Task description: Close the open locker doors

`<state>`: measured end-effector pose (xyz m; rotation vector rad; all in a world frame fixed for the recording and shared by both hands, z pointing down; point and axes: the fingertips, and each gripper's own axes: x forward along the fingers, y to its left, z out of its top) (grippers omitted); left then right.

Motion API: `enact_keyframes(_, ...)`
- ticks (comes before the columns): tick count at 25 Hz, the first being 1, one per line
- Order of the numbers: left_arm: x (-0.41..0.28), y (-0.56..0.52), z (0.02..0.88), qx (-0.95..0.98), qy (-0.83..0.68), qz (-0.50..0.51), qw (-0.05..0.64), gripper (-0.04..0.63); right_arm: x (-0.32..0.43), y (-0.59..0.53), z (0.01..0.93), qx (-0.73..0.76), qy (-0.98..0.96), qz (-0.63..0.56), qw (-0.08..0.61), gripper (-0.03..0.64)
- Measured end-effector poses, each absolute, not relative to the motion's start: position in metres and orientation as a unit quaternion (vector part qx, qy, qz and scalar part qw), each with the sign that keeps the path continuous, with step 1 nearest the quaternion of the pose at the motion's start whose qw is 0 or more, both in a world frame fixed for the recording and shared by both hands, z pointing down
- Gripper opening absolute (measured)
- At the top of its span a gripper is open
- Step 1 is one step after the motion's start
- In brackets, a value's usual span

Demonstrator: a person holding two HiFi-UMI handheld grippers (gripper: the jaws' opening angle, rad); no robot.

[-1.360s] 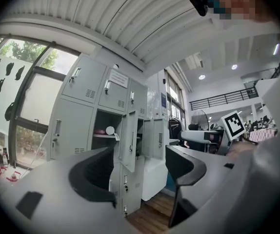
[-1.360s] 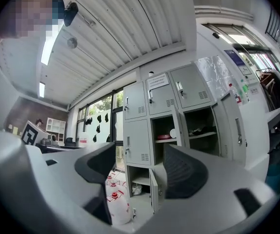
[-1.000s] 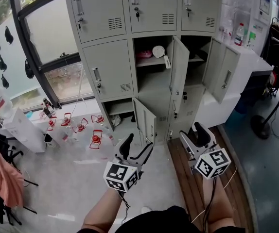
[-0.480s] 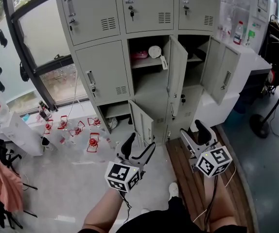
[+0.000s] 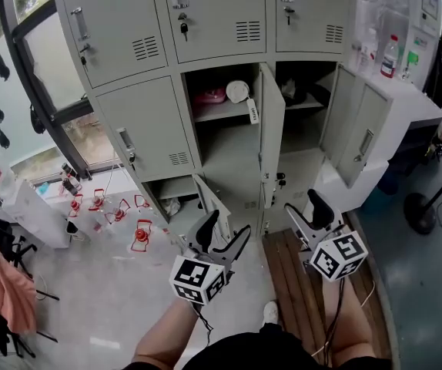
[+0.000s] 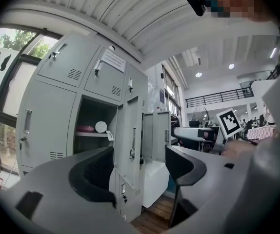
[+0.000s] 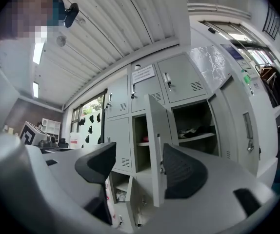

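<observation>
**Desk:** Report the grippers first.

**Operator:** I have the left gripper (image 5: 227,229) low in front of me. Its two black, curved jaws are spread, with nothing between them. The right gripper (image 5: 304,210) is the same: jaws apart, ribbed pads facing each other, gap empty. Neither touches the lockers. Each carries a cube with square black-and-white markers.

**Desk:** What lies under them?

**Operator:** Below the right gripper I see a wooden slat platform (image 5: 290,277). Below the left one is a pale, glossy floor.

**Desk:** And the lockers?

**Operator:** It is a grey sheet-metal locker bank (image 5: 225,21), flat-panelled, with louvred vents and upright handles. Three doors stand open. The tall middle door (image 5: 272,133) is swung out edge-on toward me. The right-hand door (image 5: 361,133) is swung wide to the right. A small bottom door (image 5: 212,200) hangs ajar just beyond the left gripper.

**Desk:** Contents?

**Operator:** On the middle compartment's shelf are a pink shallow item (image 5: 209,95) and a white round object (image 5: 238,91), with a white tag (image 5: 252,112) hanging from it. The right compartment's shelf holds dark, crumpled things (image 5: 296,91); I cannot tell what they are.

**Desk:** Surroundings?

**Operator:** Small red-and-white objects (image 5: 140,233) are scattered on the floor at the left, near a window. A clear bottle (image 5: 390,55) stands on the white counter at the right.
</observation>
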<state>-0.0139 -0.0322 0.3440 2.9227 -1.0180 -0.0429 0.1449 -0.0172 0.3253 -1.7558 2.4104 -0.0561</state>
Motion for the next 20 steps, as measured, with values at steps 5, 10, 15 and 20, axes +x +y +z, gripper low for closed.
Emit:
enact_keyframes(5, 0.034, -0.067, 0.349, 0.944, -0.33, -0.004, 0.019, 0.339, 0.181, -0.055, 0.335, -0.576, 0.812, -0.025, 0.085, 0.299)
enact_keyframes(10, 0.077, -0.096, 0.35, 0.942, -0.334, -0.001, 0.02, 0.337, 0.215, -0.082, 0.343, -0.567, 0.818, -0.035, 0.088, 0.298)
enact_keyframes(15, 0.108, -0.114, 0.348, 0.939, -0.344, -0.002, 0.018, 0.337, 0.238, -0.099, 0.345, -0.555, 0.827, -0.036, 0.087, 0.293)
enact_keyframes(20, 0.132, -0.129, 0.345, 0.934, -0.358, -0.004, 0.012, 0.337, 0.256, -0.113, 0.342, -0.538, 0.838, -0.032, 0.086, 0.29)
